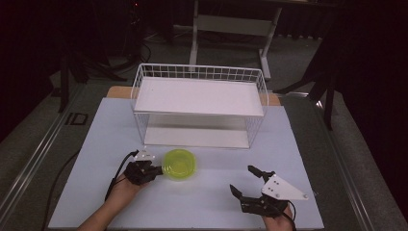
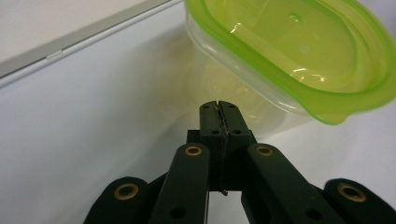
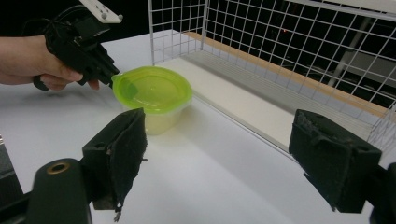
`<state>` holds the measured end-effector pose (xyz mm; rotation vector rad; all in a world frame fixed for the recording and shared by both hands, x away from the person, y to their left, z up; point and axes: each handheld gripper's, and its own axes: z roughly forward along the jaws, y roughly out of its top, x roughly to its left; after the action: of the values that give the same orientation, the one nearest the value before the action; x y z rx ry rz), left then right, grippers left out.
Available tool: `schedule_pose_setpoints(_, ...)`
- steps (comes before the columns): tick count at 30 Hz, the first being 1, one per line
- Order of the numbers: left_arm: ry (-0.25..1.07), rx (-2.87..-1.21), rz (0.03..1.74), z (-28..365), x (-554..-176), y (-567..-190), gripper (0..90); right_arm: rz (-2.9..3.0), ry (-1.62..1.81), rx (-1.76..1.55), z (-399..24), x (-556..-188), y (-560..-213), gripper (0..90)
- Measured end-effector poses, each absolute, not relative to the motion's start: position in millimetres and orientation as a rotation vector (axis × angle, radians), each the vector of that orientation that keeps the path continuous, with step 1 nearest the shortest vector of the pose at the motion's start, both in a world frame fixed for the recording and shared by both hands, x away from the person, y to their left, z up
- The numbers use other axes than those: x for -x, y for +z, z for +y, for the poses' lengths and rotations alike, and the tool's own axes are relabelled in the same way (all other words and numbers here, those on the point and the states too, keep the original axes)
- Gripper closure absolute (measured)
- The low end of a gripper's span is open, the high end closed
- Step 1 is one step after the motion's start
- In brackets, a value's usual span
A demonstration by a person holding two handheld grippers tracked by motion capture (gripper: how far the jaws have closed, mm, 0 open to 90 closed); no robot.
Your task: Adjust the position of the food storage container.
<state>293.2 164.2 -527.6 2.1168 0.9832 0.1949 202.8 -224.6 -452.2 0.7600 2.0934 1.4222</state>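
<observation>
Your left gripper (image 1: 155,169) has its jaws pressed flat together with nothing between them, tips just beside the wall of the clear plastic container with the lime-green lid (image 1: 180,164), below the lid's rim. That container stands on the white tabletop (image 1: 202,202), near the front of the white wire two-shelf rack (image 1: 199,103). Your right gripper (image 1: 246,179) rests well apart to the right, jaws spread wide and holding nothing. No brand name, label or writing can be read on the container, rack or grippers.
</observation>
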Motion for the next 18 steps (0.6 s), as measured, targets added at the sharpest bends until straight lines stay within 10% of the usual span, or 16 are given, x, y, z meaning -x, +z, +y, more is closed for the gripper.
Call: schedule_pose_setpoints(18, 0.157, -2.053, 1.002, 170, -295, -522, 90.0, 2.102, 1.418, -0.765, -223, -204, -454, 18.8)
